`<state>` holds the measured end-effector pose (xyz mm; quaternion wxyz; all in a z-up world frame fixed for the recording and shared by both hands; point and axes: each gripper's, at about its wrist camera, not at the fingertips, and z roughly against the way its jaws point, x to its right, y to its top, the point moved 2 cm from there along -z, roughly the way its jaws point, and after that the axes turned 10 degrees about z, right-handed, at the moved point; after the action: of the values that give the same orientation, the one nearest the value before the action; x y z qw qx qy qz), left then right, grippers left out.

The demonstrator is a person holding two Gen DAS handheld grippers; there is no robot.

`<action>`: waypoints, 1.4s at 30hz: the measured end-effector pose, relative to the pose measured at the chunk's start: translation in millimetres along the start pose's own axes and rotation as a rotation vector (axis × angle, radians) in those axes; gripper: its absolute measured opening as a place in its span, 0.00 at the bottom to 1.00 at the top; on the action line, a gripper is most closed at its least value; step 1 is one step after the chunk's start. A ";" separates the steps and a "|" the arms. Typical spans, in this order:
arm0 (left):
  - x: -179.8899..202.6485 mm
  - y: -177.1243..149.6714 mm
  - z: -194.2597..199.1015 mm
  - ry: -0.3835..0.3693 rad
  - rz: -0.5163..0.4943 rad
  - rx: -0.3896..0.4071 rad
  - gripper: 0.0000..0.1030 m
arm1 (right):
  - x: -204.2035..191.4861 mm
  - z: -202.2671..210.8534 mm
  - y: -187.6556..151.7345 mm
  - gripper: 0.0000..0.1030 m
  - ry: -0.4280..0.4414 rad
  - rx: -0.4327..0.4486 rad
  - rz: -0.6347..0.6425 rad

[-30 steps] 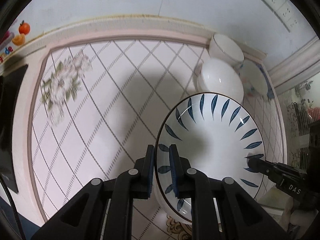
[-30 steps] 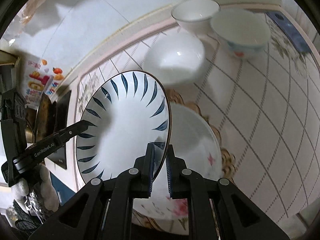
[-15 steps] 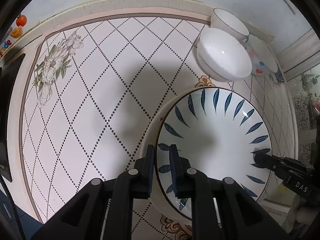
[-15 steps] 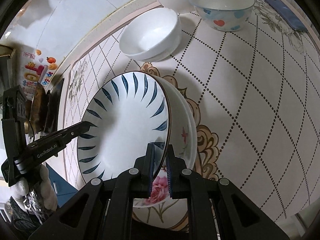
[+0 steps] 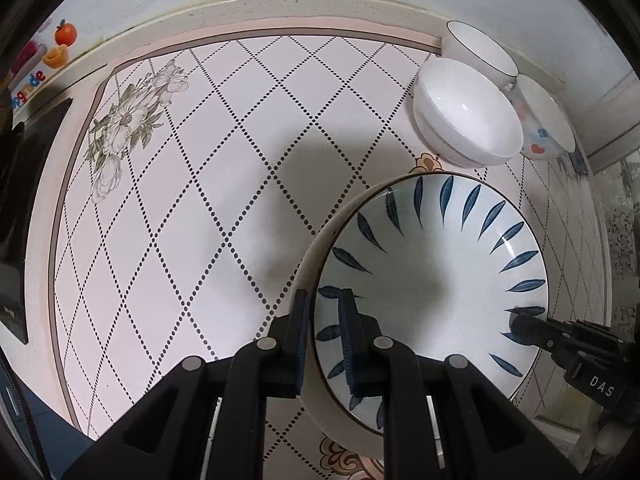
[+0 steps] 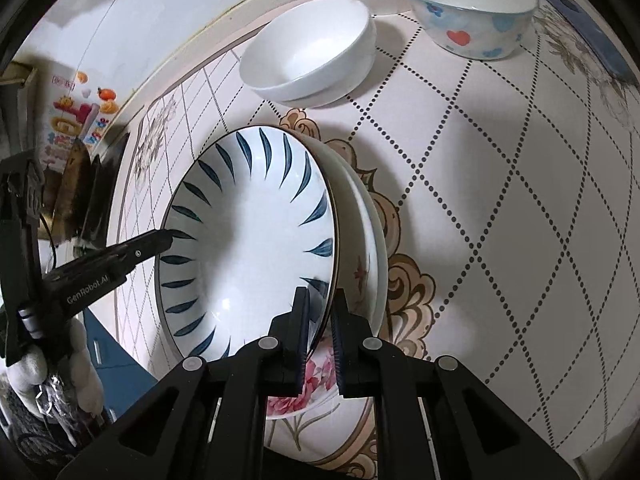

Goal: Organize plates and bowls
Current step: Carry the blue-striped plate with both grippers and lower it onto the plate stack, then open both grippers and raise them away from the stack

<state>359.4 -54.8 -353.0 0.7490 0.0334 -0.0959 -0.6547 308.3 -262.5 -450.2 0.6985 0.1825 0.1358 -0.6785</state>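
Blue-leaf plate [image 5: 432, 280] held between both grippers over the tabletop [image 5: 192, 240], face upward, rim roughly level with a slight tilt. No long axis to speak of, being round; leaf strokes radiating from the rim toward the bare white centre.

Left gripper [image 5: 325, 316] clamped narrow on the plate's rim, one pad outside under the lip, the other inside on the painted leaves. Right gripper [image 6: 320, 312] likewise pinched tight on the opposite rim, seen in the left wrist view as a black finger reaching in from the right edge [image 5: 560, 340]. In the right wrist view, the left gripper entering from the left at the far rim [image 6: 120, 256].

Directly beneath, a floral plate [image 6: 360, 280] lying flat on the tabletop, pink flowers showing past the blue-leaf plate's near edge; whether the two were touching could not be told, though very close. Floral plate sat over an ornate tan motif [image 6: 408, 288] in the cloth.

Beyond the plates, toward the wall: a plain white bowl [image 6: 308, 52] upright, nearest; a heart-patterned bowl [image 6: 468, 12] beside it; a third white bowl with a dark rim line [image 5: 480, 48] at the back, against the raised edge. Grey flower print [image 5: 128, 128] at the far left of the diamond-dotted cloth. Fruit stickers [image 5: 60, 44] on the wall at upper left.
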 end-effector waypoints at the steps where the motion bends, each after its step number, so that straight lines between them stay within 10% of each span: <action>1: -0.6 -0.2 -0.1 0.000 0.005 0.000 0.12 | 0.5 -0.2 0.7 0.12 0.002 -0.004 -0.004; 15: -5.9 -24.3 50.0 0.013 0.049 0.062 0.13 | -9.6 18.9 -3.1 0.25 -0.018 -0.027 -0.046; 27: -6.6 -80.3 180.2 -0.086 0.004 0.218 0.14 | -100.3 138.3 -41.3 0.58 -0.128 0.147 0.080; 42: -14.3 -147.3 266.1 -0.135 -0.070 0.328 0.14 | -172.9 257.5 -126.1 0.60 -0.213 0.318 0.141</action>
<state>164.2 -41.3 -119.7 0.7021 0.1146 -0.2503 -0.6567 160.2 -221.8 -152.6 0.7171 0.2270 -0.0610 -0.6561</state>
